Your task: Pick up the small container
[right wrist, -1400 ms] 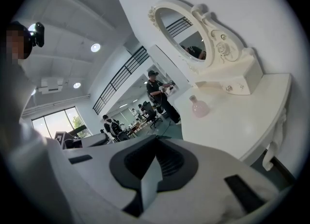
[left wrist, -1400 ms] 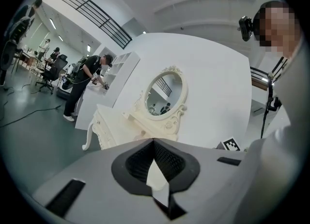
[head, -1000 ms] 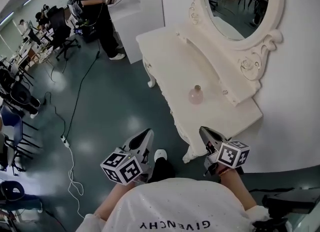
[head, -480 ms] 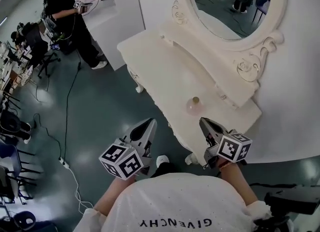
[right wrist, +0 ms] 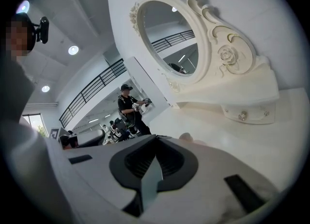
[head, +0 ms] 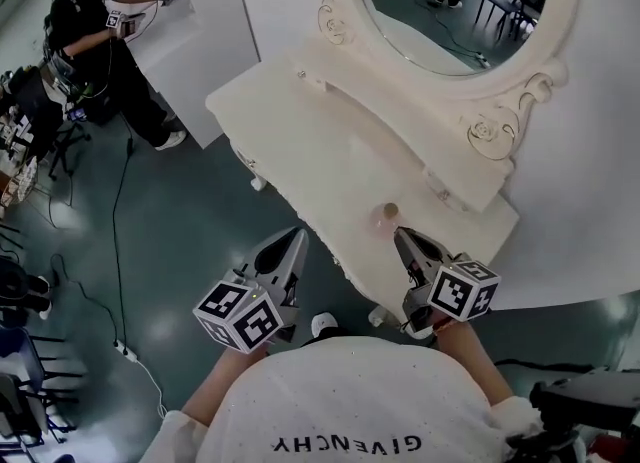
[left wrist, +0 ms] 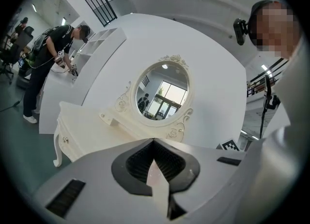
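The small container (head: 388,213), a round pale pink bottle with a short neck, stands near the front edge of the white dressing table (head: 300,131). My right gripper (head: 399,234) is shut and empty, with its tip just short of the container. In the right gripper view only the container's top (right wrist: 185,136) peeks over the closed jaws of the right gripper (right wrist: 156,137). My left gripper (head: 299,233) hangs over the floor left of the table edge, shut and empty. In the left gripper view, the left gripper (left wrist: 154,141) points at the table and mirror.
An oval mirror (head: 450,1) with a carved frame and a small drawer shelf (head: 470,176) rises behind the container. A person (head: 100,31) stands at a white counter at the far left. A cable (head: 115,241) runs over the dark floor. My shoe (head: 321,324) shows between the grippers.
The view has closed in on the dressing table. The container now sits right in front of the right gripper's tip, where before it was well ahead. Both grippers stay shut.
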{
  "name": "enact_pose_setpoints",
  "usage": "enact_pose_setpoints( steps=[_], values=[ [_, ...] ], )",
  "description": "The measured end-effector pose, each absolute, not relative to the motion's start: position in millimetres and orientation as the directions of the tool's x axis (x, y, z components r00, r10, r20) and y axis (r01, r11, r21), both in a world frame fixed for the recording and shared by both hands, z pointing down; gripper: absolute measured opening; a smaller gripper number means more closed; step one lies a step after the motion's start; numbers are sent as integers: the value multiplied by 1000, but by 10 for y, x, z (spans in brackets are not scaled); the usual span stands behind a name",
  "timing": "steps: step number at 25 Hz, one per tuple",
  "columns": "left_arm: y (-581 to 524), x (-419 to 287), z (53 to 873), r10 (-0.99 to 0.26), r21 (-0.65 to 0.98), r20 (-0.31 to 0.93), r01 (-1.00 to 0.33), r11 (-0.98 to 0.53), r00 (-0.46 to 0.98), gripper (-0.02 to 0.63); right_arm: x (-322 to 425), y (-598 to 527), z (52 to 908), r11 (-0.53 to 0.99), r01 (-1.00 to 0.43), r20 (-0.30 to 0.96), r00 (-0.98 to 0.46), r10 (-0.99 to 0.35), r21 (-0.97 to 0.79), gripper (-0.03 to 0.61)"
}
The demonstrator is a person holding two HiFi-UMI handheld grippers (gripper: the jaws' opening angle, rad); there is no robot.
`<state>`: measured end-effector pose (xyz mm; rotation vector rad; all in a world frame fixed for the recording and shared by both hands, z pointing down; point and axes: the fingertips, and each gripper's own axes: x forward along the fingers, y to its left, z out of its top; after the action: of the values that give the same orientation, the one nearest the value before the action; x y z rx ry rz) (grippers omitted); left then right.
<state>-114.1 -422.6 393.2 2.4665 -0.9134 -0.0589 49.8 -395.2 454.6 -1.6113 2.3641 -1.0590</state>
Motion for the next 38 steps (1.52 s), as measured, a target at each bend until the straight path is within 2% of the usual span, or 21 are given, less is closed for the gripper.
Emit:
enact_pose_setpoints(
  steps=[8, 13, 17, 18, 20, 25, 28, 38],
  values=[
    [-4591, -1372, 4021, -612, 479, 134, -591, -648, 779, 0, 468, -4317, 4615, 136, -818, 299, -352, -887, -559, 0],
    [-4764, -1488, 4173, -598, 500, 162, -588, -636, 785, 0, 568, -4491, 4616, 50, -870, 276, -209, -938, -491, 2],
    [-4842, -1534, 4251, -585, 511, 167, -577, -637, 794, 0, 680, -4541, 4561, -15, -944, 232, -65, -970, -329, 2],
    [-4849, -1543, 4255, -582, 515, 169, -575, -636, 795, 0, 691, -4543, 4550, -24, -957, 224, -44, -974, -291, 13],
    [-4862, -1549, 4251, -576, 524, 172, -569, -634, 799, 0, 707, -4548, 4564, -40, -967, 226, -19, -974, -250, 125],
    [-4886, -1588, 4272, -567, 534, 166, -557, -636, 807, 0, 714, -4613, 4715, -39, -973, 248, -19, -969, -229, 192],
    [-4920, -1666, 4278, -575, 540, 163, -560, -628, 802, 0, 674, -4666, 4863, -28, -979, 279, -31, -960, -203, 268],
    [-4924, -1846, 4341, -616, 547, 173, -595, -589, 769, 0, 702, -4781, 5316, -61, -996, 405, 30, -914, -62, 281]
  ],
)
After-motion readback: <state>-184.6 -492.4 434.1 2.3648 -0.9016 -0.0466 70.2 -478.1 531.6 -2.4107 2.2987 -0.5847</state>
